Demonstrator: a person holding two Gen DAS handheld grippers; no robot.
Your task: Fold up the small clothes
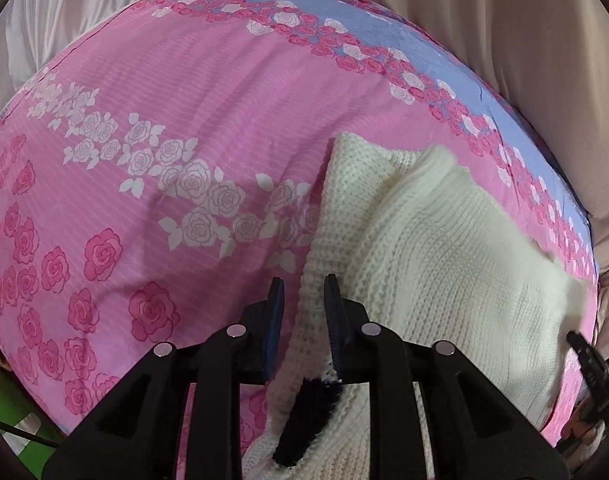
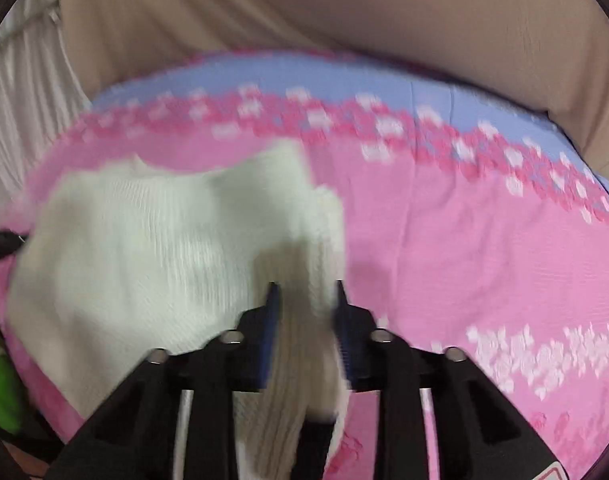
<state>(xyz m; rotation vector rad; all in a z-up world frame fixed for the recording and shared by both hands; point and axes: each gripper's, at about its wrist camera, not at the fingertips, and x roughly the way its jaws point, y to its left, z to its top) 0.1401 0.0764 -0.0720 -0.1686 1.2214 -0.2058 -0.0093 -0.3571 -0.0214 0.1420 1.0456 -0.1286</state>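
Evidently the fold had begun but was far from finished. At the far left of the left wrist view, pale curtain-like drapery (image 1: 44,28) hung beyond the bed, and a strip of green (image 1: 8,412) showed low at the near left edge. The pink rose-printed bedspread (image 1: 152,216) filled most of the frame, with a blue band (image 1: 336,16) running along its far side.

The left gripper (image 1: 303,284) pointed steeply down at the spread, its jaws drawn close together around the left edge of a cream knitted garment (image 1: 444,248); the waffle-knit hem passed between the blue pads, which looked clamped on it. A black fuzzy trim or patch (image 1: 308,416) on the knit showed just below the jaws. The garment lay on the right half of the spread, rumpled, with one flap doubled back over the body rather than smoothed flat.

Further right, the right wrist view was smeared by motion. There the right gripper (image 2: 304,288) held a bunched ribbed fold of the same garment between narrowly set jaws, grasping its right edge, while the rest of the knit spread away to the left. A beige cloth surface (image 2: 344,8) rose beyond the far side of the bed.

As a judgement, both edges were pinched and the piece was being carried or laid over; the halves had not yet been squared, pressed flat or given a second fold, and no finished pile was visible.
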